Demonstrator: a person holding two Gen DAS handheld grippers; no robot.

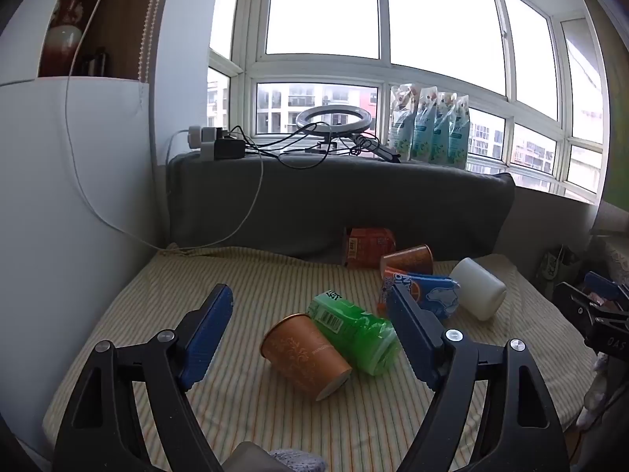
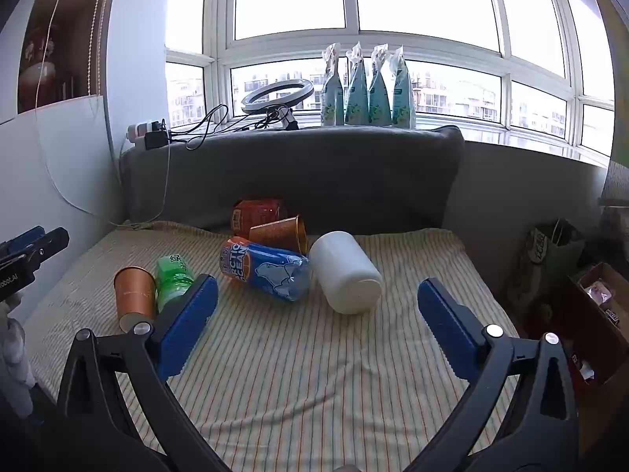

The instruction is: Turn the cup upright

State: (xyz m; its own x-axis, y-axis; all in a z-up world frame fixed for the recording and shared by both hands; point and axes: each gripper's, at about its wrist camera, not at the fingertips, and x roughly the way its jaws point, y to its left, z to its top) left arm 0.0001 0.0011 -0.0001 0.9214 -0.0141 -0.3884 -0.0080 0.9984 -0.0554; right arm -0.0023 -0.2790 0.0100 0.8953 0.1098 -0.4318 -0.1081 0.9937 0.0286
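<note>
A copper-coloured paper cup (image 1: 304, 354) lies on its side on the striped cloth, its mouth toward the far left, touching a green bottle (image 1: 354, 330). My left gripper (image 1: 310, 314) is open and empty, its jaws standing either side of the cup and above it. In the right wrist view the same cup (image 2: 135, 295) shows at left. A second copper cup (image 1: 409, 259) lies on its side further back, also in the right wrist view (image 2: 280, 233). My right gripper (image 2: 317, 314) is open and empty over the cloth, near a white jar (image 2: 346, 273).
A blue and orange bottle (image 2: 267, 269) and an orange can (image 2: 257, 214) lie among the cups. A grey cushion (image 2: 291, 169) backs the striped cloth (image 2: 314, 373). A ring light (image 2: 277, 96), cables and pouches (image 2: 365, 90) sit on the windowsill. Bags and a box (image 2: 597, 306) stand at right.
</note>
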